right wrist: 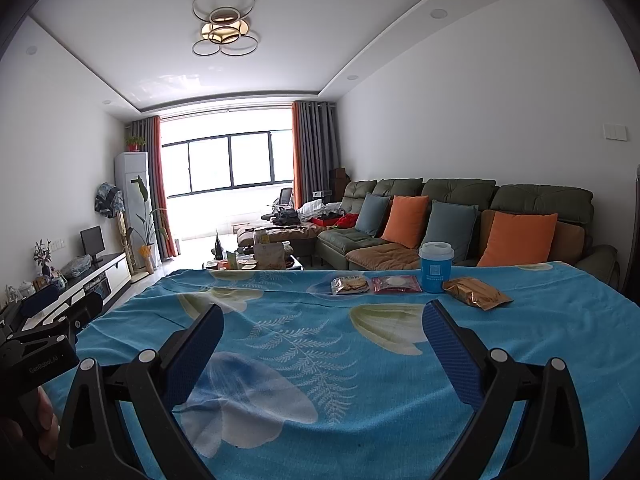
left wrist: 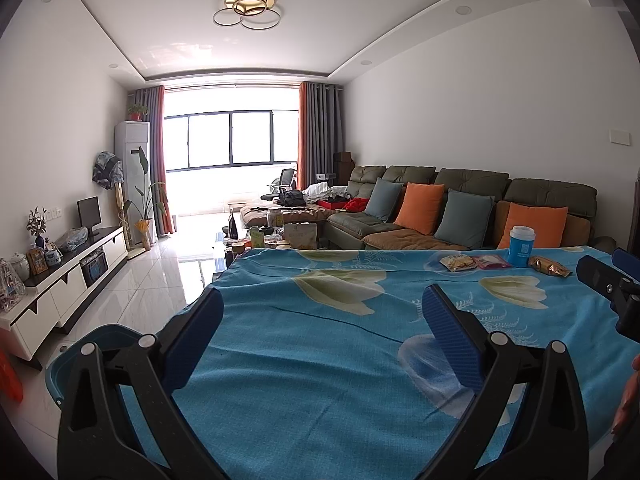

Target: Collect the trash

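Four pieces of trash sit in a loose row near the far edge of a table (right wrist: 320, 360) covered with a blue floral cloth. From left to right in the right wrist view: a clear packet (right wrist: 350, 285) of biscuits lying flat, a red-edged packet (right wrist: 396, 284) just beside it, an upright blue cup (right wrist: 435, 267) with a white lid, and a crumpled gold wrapper (right wrist: 476, 298) lying nearest the table's right side. The cup stands between the red-edged packet and the gold wrapper, close to both.

The right gripper (right wrist: 323, 354) hovers above the cloth, well short of the trash, its jaws spread wide with nothing between them. The left gripper (left wrist: 323, 340) also hangs over the cloth, further to the left, its jaws likewise spread wide and empty. In the left wrist view the same row of trash appears far to the right, with the cup (left wrist: 521, 246) tallest.

A blue bin (left wrist: 100, 344) sits on the floor at the table's left corner, partly hidden behind the left gripper. Beyond the table is a green sofa (right wrist: 460, 200) with orange and grey-blue cushions, a cluttered coffee table (right wrist: 256, 260), a low white TV cabinet (left wrist: 72, 280) along the left wall, and a bright window (right wrist: 230, 164) with curtains.
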`<action>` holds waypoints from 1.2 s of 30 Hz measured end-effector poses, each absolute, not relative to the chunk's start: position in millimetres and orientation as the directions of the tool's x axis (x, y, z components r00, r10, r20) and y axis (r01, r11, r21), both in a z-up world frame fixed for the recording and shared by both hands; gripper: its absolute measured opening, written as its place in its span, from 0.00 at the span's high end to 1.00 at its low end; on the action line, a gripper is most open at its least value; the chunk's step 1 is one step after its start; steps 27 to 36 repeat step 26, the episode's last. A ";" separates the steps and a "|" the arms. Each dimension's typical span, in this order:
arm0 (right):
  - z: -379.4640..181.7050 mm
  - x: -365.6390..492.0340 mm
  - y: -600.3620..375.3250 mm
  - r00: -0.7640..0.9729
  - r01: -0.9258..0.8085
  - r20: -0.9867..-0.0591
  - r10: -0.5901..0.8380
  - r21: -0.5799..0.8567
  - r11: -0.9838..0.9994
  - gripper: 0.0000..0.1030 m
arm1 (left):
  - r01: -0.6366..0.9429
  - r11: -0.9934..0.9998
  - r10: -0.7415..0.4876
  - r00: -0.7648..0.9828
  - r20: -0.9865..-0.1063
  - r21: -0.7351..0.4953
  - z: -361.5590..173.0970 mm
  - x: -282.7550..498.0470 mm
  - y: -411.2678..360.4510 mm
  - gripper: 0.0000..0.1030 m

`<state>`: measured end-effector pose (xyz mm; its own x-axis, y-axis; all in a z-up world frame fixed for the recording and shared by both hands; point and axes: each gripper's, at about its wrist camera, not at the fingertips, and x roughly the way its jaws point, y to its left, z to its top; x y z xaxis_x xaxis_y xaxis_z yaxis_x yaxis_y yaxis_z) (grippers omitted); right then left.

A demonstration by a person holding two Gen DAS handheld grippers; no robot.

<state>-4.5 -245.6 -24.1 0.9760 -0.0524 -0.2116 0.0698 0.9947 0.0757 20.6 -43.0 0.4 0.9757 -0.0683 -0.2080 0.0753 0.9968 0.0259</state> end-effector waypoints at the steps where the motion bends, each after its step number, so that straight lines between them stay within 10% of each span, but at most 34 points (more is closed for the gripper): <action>1: -24.2 -4.3 -245.7 0.976 0.070 -0.211 -0.053 0.076 0.995 0.07 | 0.073 0.997 -0.066 0.976 -0.208 0.026 0.6 20.5 -43.0 0.05; 18: -24.5 -1.6 -245.7 0.975 0.070 -0.216 -0.051 0.078 0.995 0.07 | 0.081 0.997 -0.076 0.972 -0.223 0.016 1.0 27.1 -41.9 0.05; 26: -25.6 9.9 -268.9 0.951 0.121 -0.295 -0.095 0.069 0.990 0.07 | 0.096 0.995 -0.073 0.869 -0.489 0.022 -12.3 95.4 -33.6 0.05; 36: -25.6 9.9 -268.9 0.951 0.121 -0.295 -0.095 0.069 0.990 0.07 | 0.096 0.995 -0.073 0.869 -0.489 0.022 -12.3 95.4 -33.6 0.05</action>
